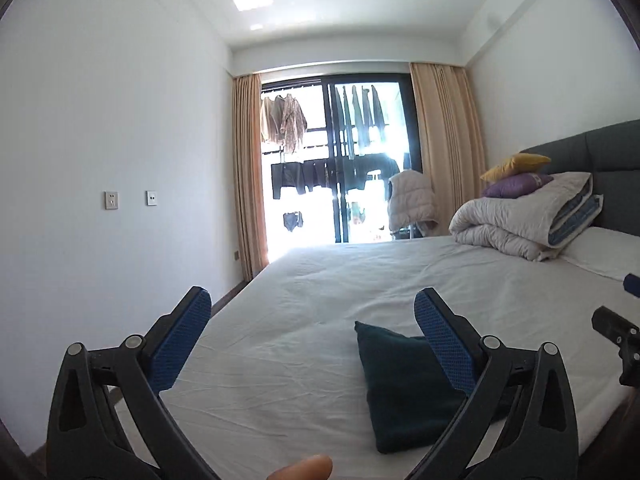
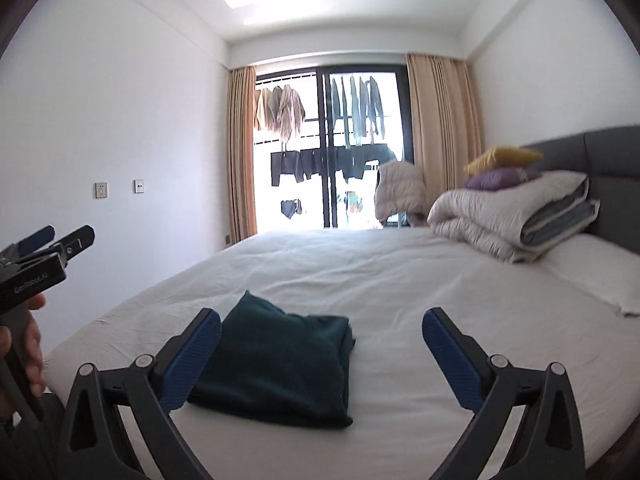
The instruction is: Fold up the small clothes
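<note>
Blue-padded tools (image 1: 312,312) (image 2: 322,332) wide apart, empty-handed.

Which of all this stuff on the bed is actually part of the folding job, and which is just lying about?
Part of the job:
dark green folded garment
left gripper, open
right gripper, open

Just lying about:
folded duvet
yellow cushion
purple cushion
white pillow

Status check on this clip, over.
Left claw open, empty. Right claw open, empty. Dark green garment folded on bed sheet, untouched. Nothing in the way.
</note>
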A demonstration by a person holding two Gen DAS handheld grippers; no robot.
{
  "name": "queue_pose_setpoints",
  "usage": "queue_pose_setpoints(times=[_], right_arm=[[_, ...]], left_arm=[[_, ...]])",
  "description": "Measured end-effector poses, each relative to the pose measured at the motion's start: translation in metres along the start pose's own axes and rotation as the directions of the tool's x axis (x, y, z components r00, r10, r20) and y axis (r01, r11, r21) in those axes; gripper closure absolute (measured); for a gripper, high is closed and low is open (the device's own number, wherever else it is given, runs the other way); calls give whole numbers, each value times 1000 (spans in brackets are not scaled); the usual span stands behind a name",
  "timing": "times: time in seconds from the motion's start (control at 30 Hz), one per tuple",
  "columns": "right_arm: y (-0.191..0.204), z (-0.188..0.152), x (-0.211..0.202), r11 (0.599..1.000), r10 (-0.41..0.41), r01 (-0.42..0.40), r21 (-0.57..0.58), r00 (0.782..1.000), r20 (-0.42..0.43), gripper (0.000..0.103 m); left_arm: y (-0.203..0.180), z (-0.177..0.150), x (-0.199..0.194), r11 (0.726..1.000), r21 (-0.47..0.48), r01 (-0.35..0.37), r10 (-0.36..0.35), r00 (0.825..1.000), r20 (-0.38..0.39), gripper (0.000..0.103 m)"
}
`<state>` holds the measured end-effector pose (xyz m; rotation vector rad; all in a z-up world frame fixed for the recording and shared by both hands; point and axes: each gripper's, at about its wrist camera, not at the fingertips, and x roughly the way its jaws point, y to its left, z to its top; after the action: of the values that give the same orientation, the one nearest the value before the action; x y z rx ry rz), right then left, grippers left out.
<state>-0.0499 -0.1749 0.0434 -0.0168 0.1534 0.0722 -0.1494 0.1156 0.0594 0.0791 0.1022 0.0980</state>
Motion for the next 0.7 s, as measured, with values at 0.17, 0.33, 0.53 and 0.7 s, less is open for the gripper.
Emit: queue_pose_setpoints(times=[0.17, 0.33, 0.53, 0.7], right_arm=[[4, 30, -21, 1000, -1, 0, 22, 999, 41, 0], [1, 31, -21, 1000, -2, 2, 13, 998, -58, 0], [-17, -6, 4, 990, -46, 81, 113, 957, -286, 0], [-14, -35, 18, 991, -35, 81, 104, 921, -388, 0]], left_arm=[[-10, 10, -5, 999, 35, 10, -4, 987, -160, 0], [-28, -20, -1, 996, 70, 55, -32, 952, -303, 0], [-42, -79, 36, 995, -1, 97, -83, 840, -536, 0], [-51, -109, 59, 994, 8, 109, -81, 786, -613, 0]])
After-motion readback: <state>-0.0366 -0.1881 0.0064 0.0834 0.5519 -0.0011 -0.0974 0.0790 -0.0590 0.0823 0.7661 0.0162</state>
